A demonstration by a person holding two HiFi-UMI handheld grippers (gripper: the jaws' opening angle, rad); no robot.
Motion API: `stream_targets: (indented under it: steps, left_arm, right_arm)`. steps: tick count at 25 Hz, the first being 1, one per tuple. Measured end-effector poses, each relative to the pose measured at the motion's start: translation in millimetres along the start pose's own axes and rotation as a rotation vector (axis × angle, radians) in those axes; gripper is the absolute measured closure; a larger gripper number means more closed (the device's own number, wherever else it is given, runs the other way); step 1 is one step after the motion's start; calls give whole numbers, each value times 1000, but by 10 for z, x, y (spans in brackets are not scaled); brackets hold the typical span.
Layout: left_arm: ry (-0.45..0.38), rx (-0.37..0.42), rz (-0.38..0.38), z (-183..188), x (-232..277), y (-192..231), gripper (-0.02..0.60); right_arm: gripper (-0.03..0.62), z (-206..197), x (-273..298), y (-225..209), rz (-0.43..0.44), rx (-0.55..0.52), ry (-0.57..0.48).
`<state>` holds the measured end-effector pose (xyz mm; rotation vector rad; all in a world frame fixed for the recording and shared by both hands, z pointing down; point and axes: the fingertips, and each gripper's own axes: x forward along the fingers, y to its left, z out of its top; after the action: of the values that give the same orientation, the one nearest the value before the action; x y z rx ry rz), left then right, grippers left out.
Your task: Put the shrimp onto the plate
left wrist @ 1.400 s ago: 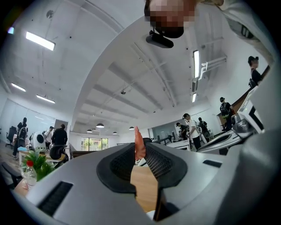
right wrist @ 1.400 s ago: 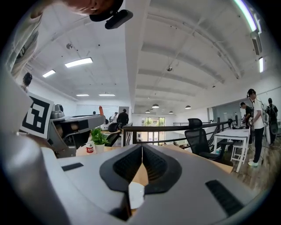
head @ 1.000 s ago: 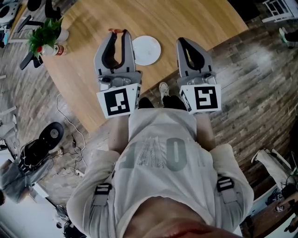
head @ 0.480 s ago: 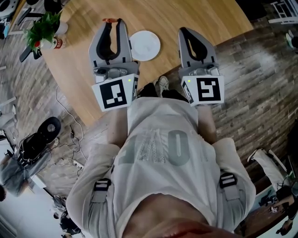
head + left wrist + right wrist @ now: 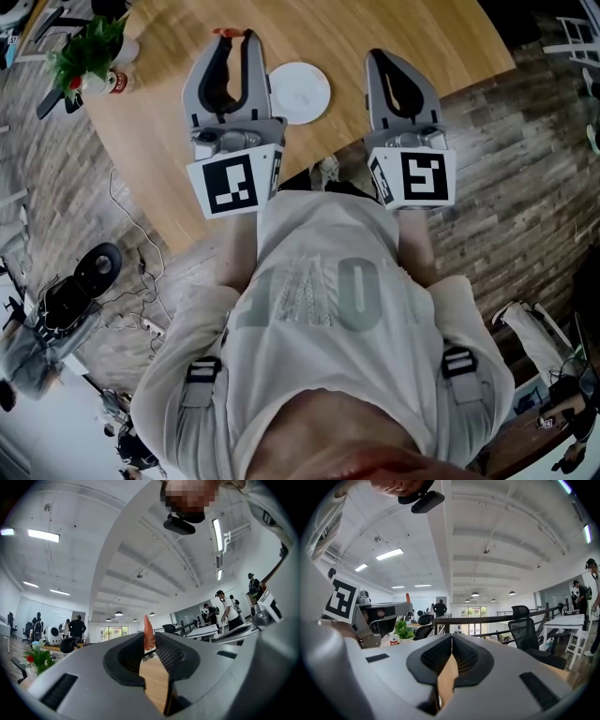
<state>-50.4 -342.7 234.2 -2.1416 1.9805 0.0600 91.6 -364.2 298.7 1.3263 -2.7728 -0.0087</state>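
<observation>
The small orange-red shrimp [image 5: 148, 631] is pinched at the very tip of the left hand-held gripper [image 5: 149, 641]. Its jaws are closed down to a thin slit on it, so the shrimp stands up between the dark ribbed pads; from the head view it shows as a red speck [image 5: 226, 33] at the front of that hand-held gripper [image 5: 232, 42]. Compared with a second ago, the left hand-held gripper has travelled a little forward, and its tip now sits further beyond the round white plate [image 5: 298, 92] than it did. The plate lies just to the right of the jaw's body and behind its tip, bare, on the light wooden counter [image 5: 394, 23]. I judge the shrimp to be lifted clear of the counter but not yet above the plate. The carry is under way and the delivery undone: the tip needs to swing right and draw back, then descend before the jaws part. The right hand-held gripper [image 5: 382, 64] hovers on the far side of the plate from the left one, its jaws [image 5: 451, 641] pressed together with nothing between them. Well off to the left of the left hand-held gripper stands a green potted plant [image 5: 89, 52] near the counter's edge.
</observation>
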Motion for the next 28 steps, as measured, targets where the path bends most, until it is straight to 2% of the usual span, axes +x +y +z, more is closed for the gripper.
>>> stream_targets:
  steps: [5, 16, 20, 25, 28]
  left_arm:
    - [34, -22, -33, -109, 73, -74, 502]
    - [258, -86, -98, -948, 218, -198, 502]
    - [377, -66, -138, -1371, 246, -282, 502]
    - [558, -137, -179, -2008, 206, -436, 502]
    - [655, -147, -207, -2343, 157, -520, 502]
  right_arm:
    - [574, -49, 76, 23, 0, 9, 15]
    - [574, -317, 119, -6, -40, 41, 95]
    - [574, -431, 104, -13, -55, 48, 132]
    - [574, -572, -17, -75, -89, 52, 187]
    - [574, -652, -59, -125, -111, 58, 212]
